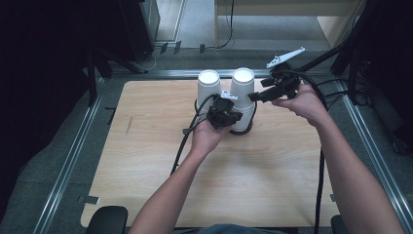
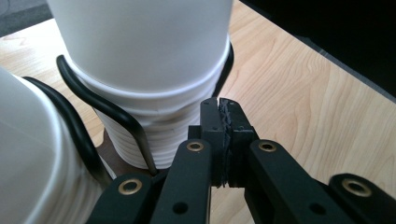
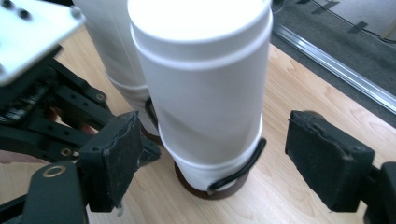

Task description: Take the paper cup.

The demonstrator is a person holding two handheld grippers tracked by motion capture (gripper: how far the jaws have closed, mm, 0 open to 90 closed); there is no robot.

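Note:
Two tall stacks of white paper cups stand upside down side by side, the left stack and the right stack, in a black wire holder on the wooden table. My left gripper is low at the near side of the right stack. It is shut, its pads together with nothing between them, just right of the wire. My right gripper comes in from the right. It is open, and the right stack stands between its pads without touching them.
The holder rests on a dark round base. A metal rail frames the table, with dark stands and cables beyond it. Each gripper trails a cable over the wood. Bare tabletop lies to the left, to the right and in front.

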